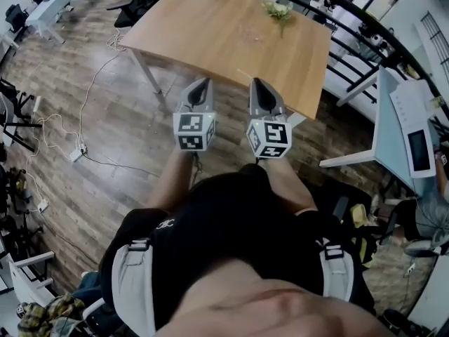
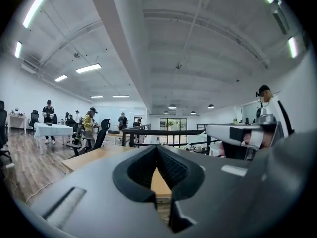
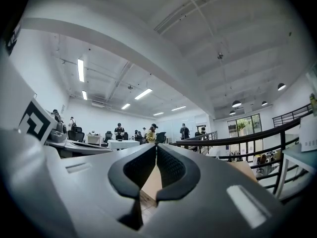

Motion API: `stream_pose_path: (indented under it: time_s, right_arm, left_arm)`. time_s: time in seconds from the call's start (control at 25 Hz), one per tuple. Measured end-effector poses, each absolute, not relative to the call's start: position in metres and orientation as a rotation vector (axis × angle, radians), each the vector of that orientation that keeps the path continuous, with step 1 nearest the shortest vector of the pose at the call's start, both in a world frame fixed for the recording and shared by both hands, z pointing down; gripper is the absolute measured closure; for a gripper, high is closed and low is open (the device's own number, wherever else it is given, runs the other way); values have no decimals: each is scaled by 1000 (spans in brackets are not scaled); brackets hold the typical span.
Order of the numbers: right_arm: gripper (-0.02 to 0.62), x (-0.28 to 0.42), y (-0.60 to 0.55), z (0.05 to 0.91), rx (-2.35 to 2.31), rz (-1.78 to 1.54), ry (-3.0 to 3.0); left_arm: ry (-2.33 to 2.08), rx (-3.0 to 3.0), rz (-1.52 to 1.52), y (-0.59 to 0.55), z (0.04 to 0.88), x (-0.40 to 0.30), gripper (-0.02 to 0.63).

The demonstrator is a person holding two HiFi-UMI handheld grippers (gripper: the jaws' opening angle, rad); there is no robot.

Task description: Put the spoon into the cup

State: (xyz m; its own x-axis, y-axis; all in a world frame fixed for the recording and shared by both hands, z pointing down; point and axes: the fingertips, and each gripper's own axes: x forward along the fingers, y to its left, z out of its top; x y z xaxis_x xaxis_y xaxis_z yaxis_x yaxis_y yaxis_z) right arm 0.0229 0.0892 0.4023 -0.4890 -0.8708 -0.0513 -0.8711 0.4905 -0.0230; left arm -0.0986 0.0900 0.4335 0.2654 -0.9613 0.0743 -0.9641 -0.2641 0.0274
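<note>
**Both claws closed and empty at the table's near edge**

We hold the left gripper (image 1: 203,81) (image 2: 157,148) and the right gripper (image 1: 256,81) (image 3: 156,145) side by side, close together but apart, with their tips pointing forward over the near edge of a wooden table (image 1: 224,37). In each gripper view the two dark ribbed jaws meet at their tips. Only a teardrop-shaped hollow is left behind the tips, and through it we see nothing but the table's wood. Neither claw holds anything.

We cannot pick out the spoon or the cup in any view. Well ahead of the right claw, on the far part of the tabletop, lies a small green-and-white cluster (image 1: 278,9). It may be a sprig of flowers, but it is too small for us to be sure.

Below and to the left of the left claw, a white cable (image 1: 88,90) trails across the wooden floor (image 1: 119,139). To the right of the right claw, past the table's corner, stands a white desk (image 1: 393,128), and a black railing (image 1: 351,30) curves behind it. The gripper views look past the jaws into an open office, where people stand among desks far ahead.
</note>
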Motion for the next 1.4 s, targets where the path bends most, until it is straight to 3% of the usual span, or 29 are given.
stream_pose_path:
  time_s: [0.56,1.4]
  right_arm:
    - [589,9,21,416,-1592,-2,2617]
    - [591,32,-176,417,-1566,-65,2621]
  left_arm:
    - [-1818,2511,133,38,447,-99,594]
    - [-1843,2487,226,-157,439,-79,594]
